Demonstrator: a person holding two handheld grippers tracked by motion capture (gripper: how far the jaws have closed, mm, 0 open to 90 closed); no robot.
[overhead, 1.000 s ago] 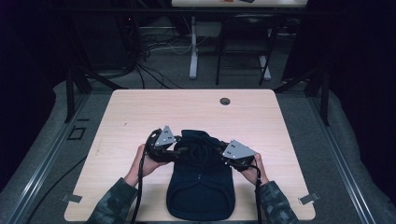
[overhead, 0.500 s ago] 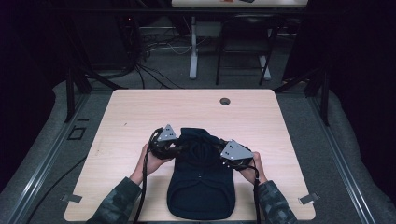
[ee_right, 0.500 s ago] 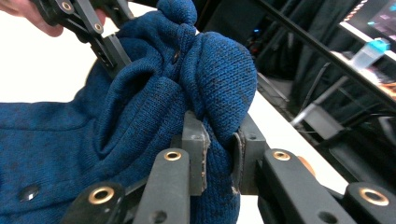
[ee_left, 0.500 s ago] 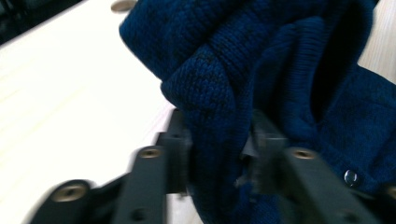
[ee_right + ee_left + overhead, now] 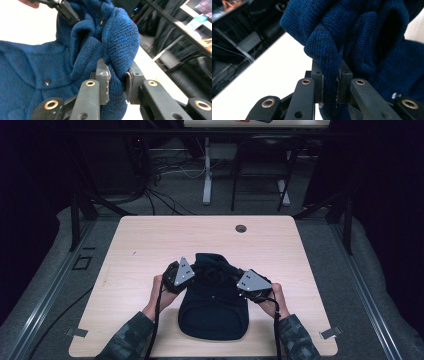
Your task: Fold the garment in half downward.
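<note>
- While the high view a second ago had the left gripper (image 5: 179, 274) sitting at the edge of the dark blue knit garment (image 5: 214, 305) with its jaws partly apart, they've just been closing, and now it's tucked in a bit tighter against the cloth. The right gripper (image 5: 251, 283) hasn't budged. The garment lies on the wooden table (image 5: 150, 245) near the person's edge, between both hands
- Left gripper view: yep, it's clamped now. The two pads (image 5: 318, 85) are pinching a fold of the blue knit (image 5: 362, 37) right between them, with the fabric bunched above the jaws and pale tabletop off to the side
- Right gripper view: same story here, jaws squeezed onto a thick roll of the knit (image 5: 120, 45), with a small snap or button (image 5: 46, 82) visible on the flat part. The other gripper's tip (image 5: 65, 10) shows up top, also in the cloth
- So I'd say both sides are finally gripped, meaning the thing looks ready to be lifted, spread or folded
</note>
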